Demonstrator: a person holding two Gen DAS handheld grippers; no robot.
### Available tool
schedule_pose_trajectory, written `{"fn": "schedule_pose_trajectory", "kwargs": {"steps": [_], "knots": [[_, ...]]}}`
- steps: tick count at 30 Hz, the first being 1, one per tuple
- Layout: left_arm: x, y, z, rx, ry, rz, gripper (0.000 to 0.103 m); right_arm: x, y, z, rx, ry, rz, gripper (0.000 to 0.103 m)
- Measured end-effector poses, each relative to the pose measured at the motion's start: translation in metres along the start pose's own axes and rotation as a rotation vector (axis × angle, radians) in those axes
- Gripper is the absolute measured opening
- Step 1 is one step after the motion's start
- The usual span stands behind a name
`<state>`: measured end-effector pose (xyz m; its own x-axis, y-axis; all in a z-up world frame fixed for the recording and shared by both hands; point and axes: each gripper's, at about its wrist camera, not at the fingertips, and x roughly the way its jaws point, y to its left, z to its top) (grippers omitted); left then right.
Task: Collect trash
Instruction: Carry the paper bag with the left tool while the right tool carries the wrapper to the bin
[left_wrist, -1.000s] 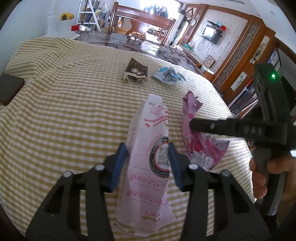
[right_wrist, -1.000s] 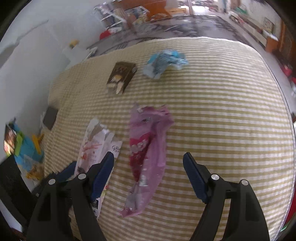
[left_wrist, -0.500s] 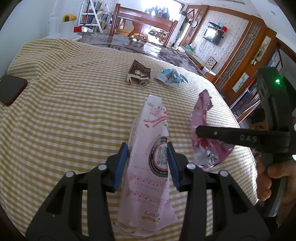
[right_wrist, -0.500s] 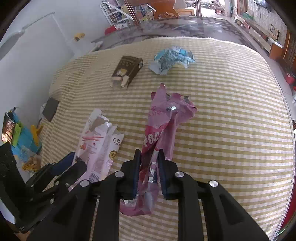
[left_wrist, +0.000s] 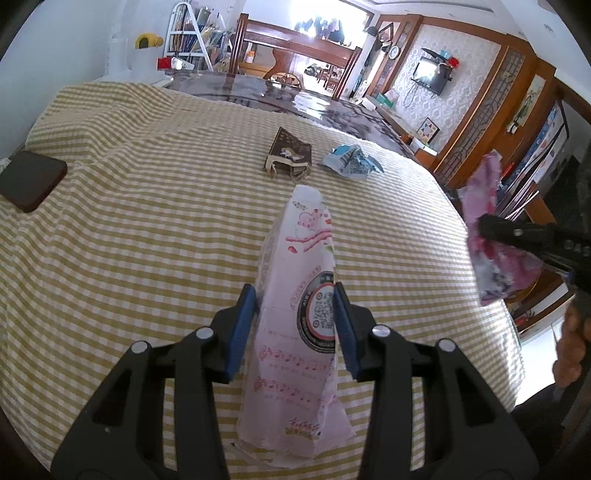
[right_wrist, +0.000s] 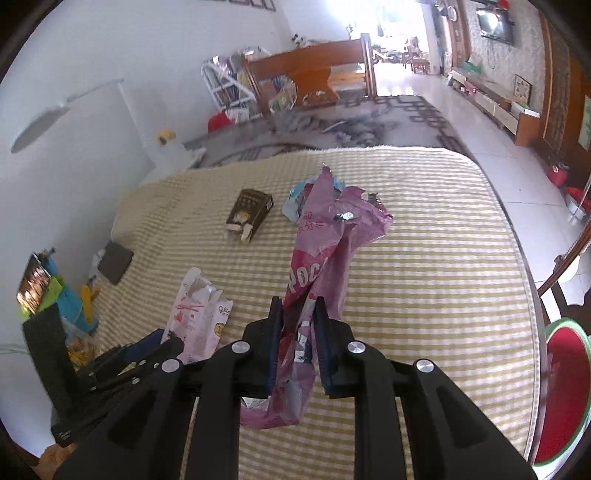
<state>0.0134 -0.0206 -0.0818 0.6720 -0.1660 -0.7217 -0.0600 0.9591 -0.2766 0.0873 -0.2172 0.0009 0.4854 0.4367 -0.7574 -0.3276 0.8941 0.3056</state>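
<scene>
Trash on the bed: we see four pieces against the yellow checked bedspread (left_wrist: 155, 236), two of them in our grippers.
Left gripper (left_wrist: 293, 325): our blue pads are closed in on the sides of the pale pink wrapper (left_wrist: 301, 295); the jaws have just been closing the last bit, with the wrapper between them.
Pale pink wrapper: it lies lengthwise on the bedspread, its torn end pointing away from us.
Right gripper (right_wrist: 298, 343): we have it clamped on the magenta wrapper (right_wrist: 325, 251), low on its length.
Magenta wrapper: it stands crumpled above our pads, its tail hanging below them, clear of the bedspread.
Brown carton (left_wrist: 290, 158): it lies farther up the bed, well apart from both grippers.
Blue wrapper (left_wrist: 351, 164): crumpled, just beside the carton.
Dark flat object (left_wrist: 31, 179): near the left edge.
</scene>
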Motion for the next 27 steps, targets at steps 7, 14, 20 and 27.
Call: {"fn": "schedule_pose_trajectory", "kwargs": {"steps": [7, 14, 20, 27], "knots": [[-0.012, -0.013, 0.001, 0.037, -0.007, 0.015, 0.009, -0.036, -0.003, -0.029, -0.044, -0.048, -0.064, 0.017], [-0.005, -0.012, 0.004, 0.028, 0.029, 0.021, 0.035, -0.052, -0.022, -0.041, 0.046, -0.076, -0.033, 0.017], [0.018, -0.022, 0.008, 0.056, 0.086, 0.041, 0.054, -0.050, -0.016, -0.041, 0.032, -0.076, -0.031, 0.017], [0.014, -0.024, 0.004, 0.012, 0.073, 0.039, 0.036, -0.059, -0.027, -0.042, 0.076, -0.112, 0.002, 0.017]]}}
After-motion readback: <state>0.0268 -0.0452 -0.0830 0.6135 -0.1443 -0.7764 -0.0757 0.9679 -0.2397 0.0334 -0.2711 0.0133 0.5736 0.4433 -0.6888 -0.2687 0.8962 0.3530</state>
